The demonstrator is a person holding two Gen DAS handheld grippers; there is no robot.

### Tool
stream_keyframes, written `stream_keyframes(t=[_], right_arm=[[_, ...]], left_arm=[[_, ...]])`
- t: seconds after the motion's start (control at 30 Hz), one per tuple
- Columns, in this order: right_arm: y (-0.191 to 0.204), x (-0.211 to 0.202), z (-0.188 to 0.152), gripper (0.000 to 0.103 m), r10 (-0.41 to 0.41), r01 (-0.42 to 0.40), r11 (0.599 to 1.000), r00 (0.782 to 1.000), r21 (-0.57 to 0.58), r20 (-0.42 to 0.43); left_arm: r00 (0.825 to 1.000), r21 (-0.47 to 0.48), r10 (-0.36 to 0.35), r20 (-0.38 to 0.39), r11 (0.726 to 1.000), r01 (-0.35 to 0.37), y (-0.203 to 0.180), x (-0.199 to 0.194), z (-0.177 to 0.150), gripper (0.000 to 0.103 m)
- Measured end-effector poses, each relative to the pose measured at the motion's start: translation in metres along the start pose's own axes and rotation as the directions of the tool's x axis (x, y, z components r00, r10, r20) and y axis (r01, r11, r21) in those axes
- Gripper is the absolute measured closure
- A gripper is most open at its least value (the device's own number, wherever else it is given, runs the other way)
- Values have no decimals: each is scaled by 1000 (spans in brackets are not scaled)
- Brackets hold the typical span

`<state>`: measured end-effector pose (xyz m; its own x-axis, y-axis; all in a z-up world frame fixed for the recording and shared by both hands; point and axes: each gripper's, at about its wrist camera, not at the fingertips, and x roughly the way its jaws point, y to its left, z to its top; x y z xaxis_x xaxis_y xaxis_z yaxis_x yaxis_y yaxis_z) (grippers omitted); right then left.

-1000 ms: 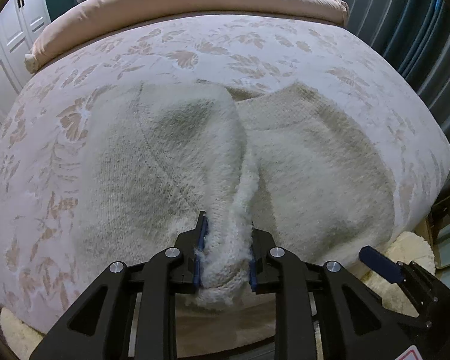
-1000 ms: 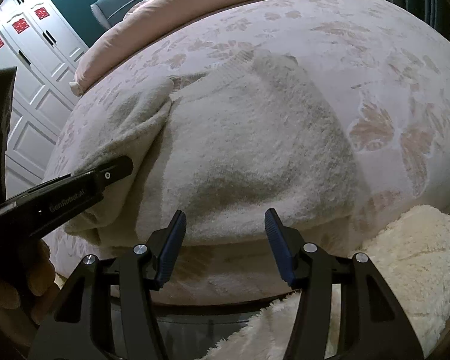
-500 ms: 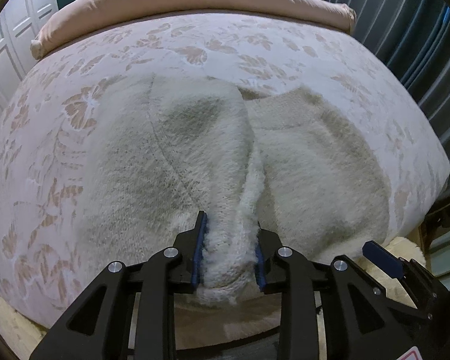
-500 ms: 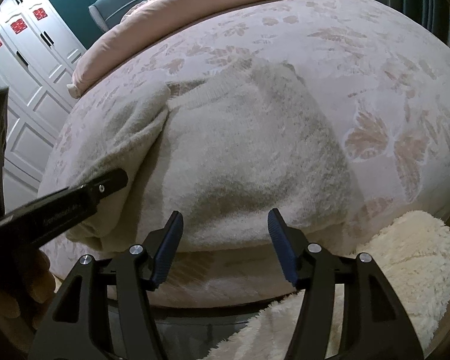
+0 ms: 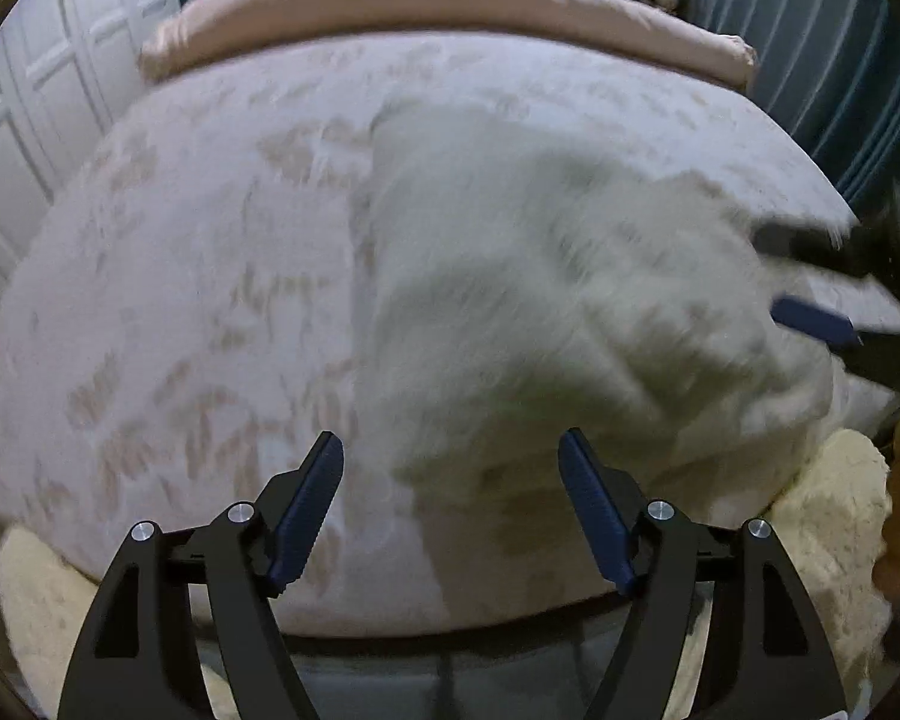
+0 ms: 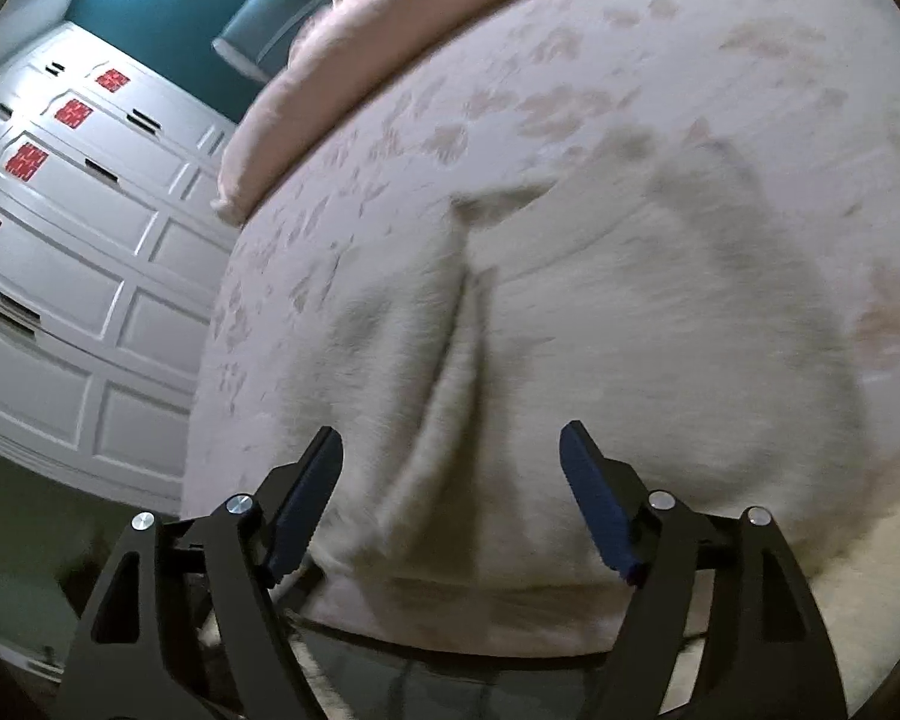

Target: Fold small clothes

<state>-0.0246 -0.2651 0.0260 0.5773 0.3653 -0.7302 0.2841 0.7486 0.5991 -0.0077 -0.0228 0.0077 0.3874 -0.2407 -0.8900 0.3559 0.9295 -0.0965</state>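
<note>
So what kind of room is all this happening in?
Most likely a bedroom. The cream knit sweater lies on a bed with a floral bedspread, a pink duvet is bunched at its far end, and white panelled wardrobe doors line the wall beside a teal wall.

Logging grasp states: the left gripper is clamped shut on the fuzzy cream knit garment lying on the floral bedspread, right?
Not quite. In the left wrist view the left gripper is open and holds nothing; the fuzzy cream knit garment does lie on the floral bedspread.
</note>
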Motion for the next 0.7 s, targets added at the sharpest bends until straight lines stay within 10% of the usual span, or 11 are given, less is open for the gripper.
stream_keyframes(t=[0.2, 0.33, 0.53, 0.63, 0.7], right_arm=[[30, 52, 9, 31, -23, 23, 1000, 988, 2, -151], [60, 72, 11, 85, -104, 83, 989, 977, -120, -186], [109, -34, 41, 89, 189, -179, 961, 982, -211, 30], [86, -85, 34, 89, 153, -103, 960, 972, -259, 180], [42, -85, 22, 89, -14, 69, 972, 972, -226, 235]], left_arm=[[999, 19, -32, 6, 999, 32, 1, 14, -5, 28], [1000, -27, 0, -17, 1000, 0, 13, 28, -5, 31], [998, -76, -63, -21, 995, 61, 23, 29, 3, 55], [997, -39, -69, 39, 997, 70, 7, 16, 10, 60], [997, -6, -68, 21, 998, 68, -7, 19, 15, 64]])
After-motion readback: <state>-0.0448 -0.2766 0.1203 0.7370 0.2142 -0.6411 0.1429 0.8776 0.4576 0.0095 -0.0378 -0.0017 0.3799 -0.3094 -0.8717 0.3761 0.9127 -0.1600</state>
